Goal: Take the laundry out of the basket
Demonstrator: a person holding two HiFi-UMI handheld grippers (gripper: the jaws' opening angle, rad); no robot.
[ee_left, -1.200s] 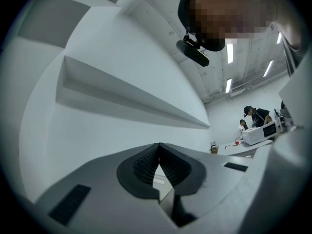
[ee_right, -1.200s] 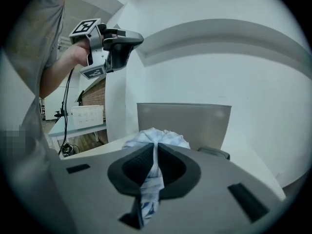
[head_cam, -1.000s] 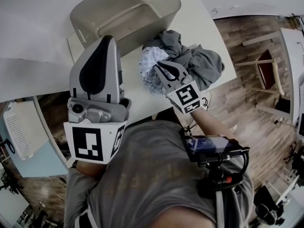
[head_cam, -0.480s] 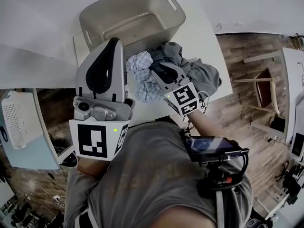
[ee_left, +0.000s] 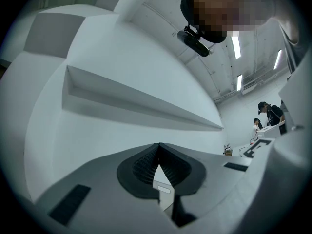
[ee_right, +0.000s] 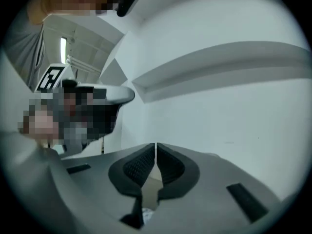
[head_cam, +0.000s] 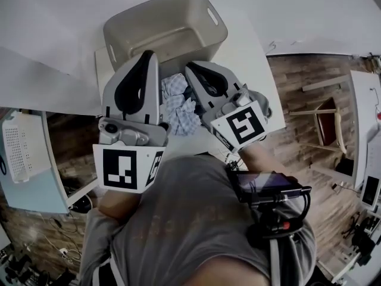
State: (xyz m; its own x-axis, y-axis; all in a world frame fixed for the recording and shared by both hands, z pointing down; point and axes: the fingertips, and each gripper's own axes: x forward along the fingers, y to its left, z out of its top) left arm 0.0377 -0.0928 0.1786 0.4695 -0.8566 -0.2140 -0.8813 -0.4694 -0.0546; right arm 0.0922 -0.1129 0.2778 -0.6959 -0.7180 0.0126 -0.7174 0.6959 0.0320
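- While both grippers hover over the counter [head_cam: 253,49], the left gripper [ee_left: 159,145] has its jaws pressed together on nothing.
- Right gripper [ee_right: 155,145]: its jaws have just been closing and meet at the tips, with no cloth between them.
- A checked cloth [head_cam: 178,103] lies crumpled on the counter, below and between the two grippers. Grey garments [head_cam: 265,103] peek out beside the right one.
- The basket [head_cam: 169,25] stands beyond both tips (empty, as far as it shows).
- Such laundry should be light and limp and will drape when lifted, so pinching a raised fold near the middle looks best.
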